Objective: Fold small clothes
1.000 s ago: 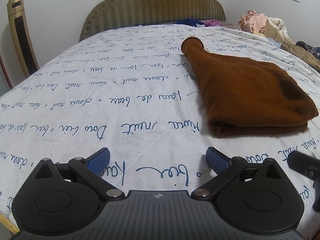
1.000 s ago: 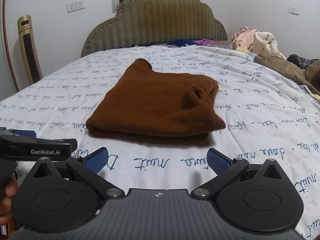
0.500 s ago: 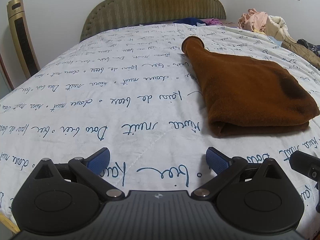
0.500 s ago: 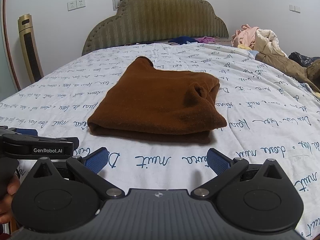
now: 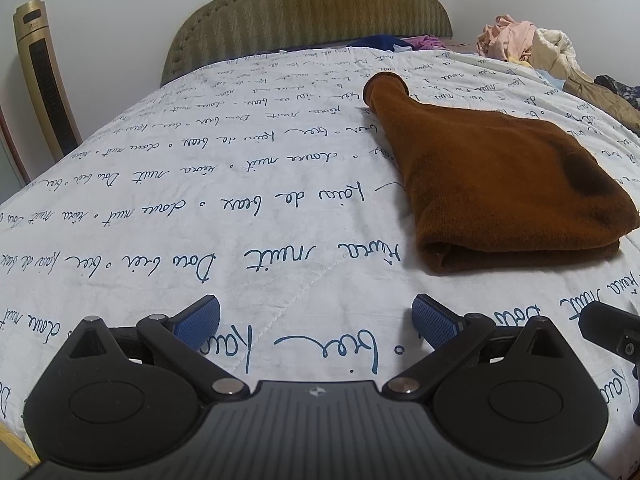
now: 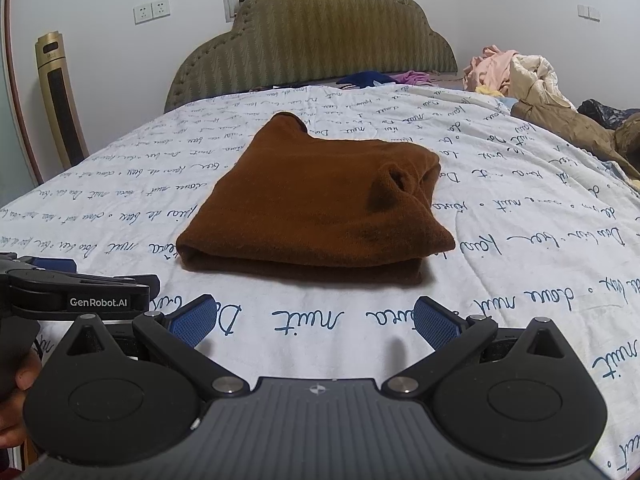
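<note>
Bed (image 6: 520,208) covered by a white quilted spread printed with blue handwritten script. Folded rust-brown knitted garment (image 6: 320,208) lies flat on the spread near the middle of the bed, in several layers, thick folded edge toward the cameras; a cuffed opening puckers on its top right (dark hollow visible in the right wrist view).

Left tongs (image 5: 316,322): blue-padded fingers spread wide, nothing between them, held low over bare quilt. The garment (image 5: 496,192) sits ahead and to their right, well apart from the pads.

Right tongs (image 6: 316,320): also spread wide and empty, just short of the garment's near edge, not touching it. In the right wrist view the left tool's black body shows at the left edge, with part of a hand (image 6: 16,400) gripping below it.

Background: olive-green scalloped padded headboard (image 6: 316,40); heap of loose pale and tan clothes (image 6: 532,84) at the bed's far right; gold tower-shaped appliance (image 6: 60,100) against the left wall.
</note>
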The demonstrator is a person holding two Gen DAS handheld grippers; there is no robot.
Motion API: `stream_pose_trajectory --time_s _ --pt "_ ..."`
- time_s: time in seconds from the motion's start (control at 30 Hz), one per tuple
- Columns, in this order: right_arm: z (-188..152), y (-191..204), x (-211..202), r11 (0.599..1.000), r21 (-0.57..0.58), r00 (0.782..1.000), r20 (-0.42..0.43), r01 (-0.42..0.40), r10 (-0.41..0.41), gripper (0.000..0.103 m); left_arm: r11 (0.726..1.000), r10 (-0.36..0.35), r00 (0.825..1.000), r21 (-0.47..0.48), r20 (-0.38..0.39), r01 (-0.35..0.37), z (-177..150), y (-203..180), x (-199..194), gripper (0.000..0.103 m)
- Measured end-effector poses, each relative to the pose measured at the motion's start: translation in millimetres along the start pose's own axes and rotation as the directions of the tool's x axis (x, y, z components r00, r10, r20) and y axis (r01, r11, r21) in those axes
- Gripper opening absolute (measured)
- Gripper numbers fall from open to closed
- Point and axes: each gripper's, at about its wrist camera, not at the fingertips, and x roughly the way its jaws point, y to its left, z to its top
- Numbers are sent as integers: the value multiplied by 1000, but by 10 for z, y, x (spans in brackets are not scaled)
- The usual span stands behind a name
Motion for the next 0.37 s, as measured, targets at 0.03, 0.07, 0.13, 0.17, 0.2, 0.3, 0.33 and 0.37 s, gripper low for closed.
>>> stream_pose_trajectory --time_s 0.03,0.07,0.13,0.17,0.2,0.3,0.33,0.37 --pt "-1 -2 2 1000 2 1000 -1 -4 4 103 1000 0 1000 -2 1 0 -1 4 -1 103" --pt "-1 -2 6 1000 4 1000 -3 -6 6 103 1000 1 1000 -3 1 -1 -4 6 -2 103" --pt "-6 1 12 1000 5 1000 -5 -8 8 103 1000 0 1000 -4 2 0 -2 5 -1 103" --pt "-10 -1 12 1000 5 1000 -6 -9 9 103 1000 3 1000 -4 3 -3 -1 4 -1 103" --pt "-12 0 13 1000 5 1000 -6 -10 10 103 1000 5 1000 -3 6 -5 0 -1 -3 103" --pt "-12 0 16 1000 9 1000 -8 -15 15 103 1000 4 1000 1 22 -4 3 -13 -36 103" --pt "-12 -2 15 1000 11 1000 -9 -19 20 103 1000 -2 999 2 36 2 4 -14 -59 103" --pt "-11 -5 13 1000 13 1000 -10 -26 26 103 1000 -8 999 3 46 8 8 -19 -79 103"
